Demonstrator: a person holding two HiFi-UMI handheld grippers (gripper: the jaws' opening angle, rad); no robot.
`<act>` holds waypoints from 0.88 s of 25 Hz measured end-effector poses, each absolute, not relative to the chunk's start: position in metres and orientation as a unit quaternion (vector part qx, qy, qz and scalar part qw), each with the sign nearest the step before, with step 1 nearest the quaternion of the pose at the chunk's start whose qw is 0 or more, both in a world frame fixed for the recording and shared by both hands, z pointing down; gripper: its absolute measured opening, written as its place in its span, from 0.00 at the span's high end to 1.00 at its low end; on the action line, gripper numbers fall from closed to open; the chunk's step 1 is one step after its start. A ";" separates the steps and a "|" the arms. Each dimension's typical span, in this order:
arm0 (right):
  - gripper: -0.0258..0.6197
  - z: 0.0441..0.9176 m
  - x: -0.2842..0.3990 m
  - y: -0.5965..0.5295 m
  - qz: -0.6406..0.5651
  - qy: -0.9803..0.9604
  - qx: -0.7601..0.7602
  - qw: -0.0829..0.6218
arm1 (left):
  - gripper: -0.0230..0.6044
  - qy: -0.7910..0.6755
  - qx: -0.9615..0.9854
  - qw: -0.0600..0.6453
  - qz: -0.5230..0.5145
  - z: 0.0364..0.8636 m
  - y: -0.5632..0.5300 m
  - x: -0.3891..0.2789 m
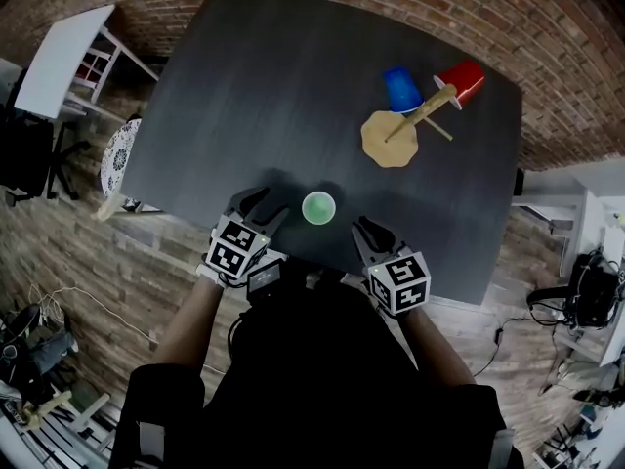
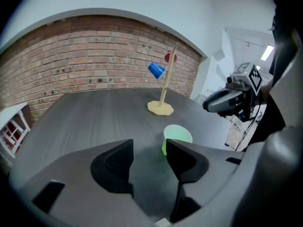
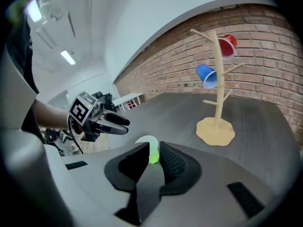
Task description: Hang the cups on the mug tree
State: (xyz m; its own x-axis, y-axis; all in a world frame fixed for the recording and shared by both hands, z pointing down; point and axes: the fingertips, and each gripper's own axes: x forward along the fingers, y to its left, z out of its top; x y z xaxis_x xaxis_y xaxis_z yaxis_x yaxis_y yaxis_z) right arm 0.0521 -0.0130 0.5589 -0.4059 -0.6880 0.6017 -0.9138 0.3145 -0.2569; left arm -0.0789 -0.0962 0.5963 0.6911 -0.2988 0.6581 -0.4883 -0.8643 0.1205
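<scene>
Left gripper (image 2: 149, 148): I am holding it with the jaws spread and nothing between them; it is pointing down at the table (image 1: 264, 86), near edge.
Right gripper (image 3: 155, 151): its jaws are sitting all but together, gripping nothing; I am only seeing green through the slit.
Green cup (image 1: 318, 207): it is standing upright, mouth up, between the 2 grippers and touching neither; in the left gripper view it is sitting just past the right-hand jaw tip, off my centre line.
Tree (image 1: 415, 120): it is standing well apart, at the far right of the table, already carrying the blue cup (image 1: 400, 89) and red cup (image 1: 462, 81); lower pegs are showing bare.
Step, as I am judging it: picking up the last cup, 1 of 3.
Doing it well: I am thinking the left gripper suits, being open. I should be swinging it toward the cup until the wall sits between the pads, 1 jaw inside the rim.
Risk: the cup is looking light, so a jaw tip nudging it could be tipping or sliding it.
</scene>
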 end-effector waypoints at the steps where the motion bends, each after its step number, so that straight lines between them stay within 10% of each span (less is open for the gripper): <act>1: 0.85 0.566 0.048 -0.014 0.284 -0.791 0.499 0.210 | 0.63 -0.197 0.909 0.145 0.337 0.606 -0.090 -0.077; 11: 0.58 0.639 0.013 -0.023 0.238 -0.816 0.419 0.319 | 0.63 -0.123 0.901 0.142 0.390 0.658 -0.066 -0.069; 22: 0.51 0.681 -0.019 -0.056 0.180 -0.825 0.412 0.344 | 0.63 -0.136 0.894 0.153 0.399 0.659 -0.048 -0.078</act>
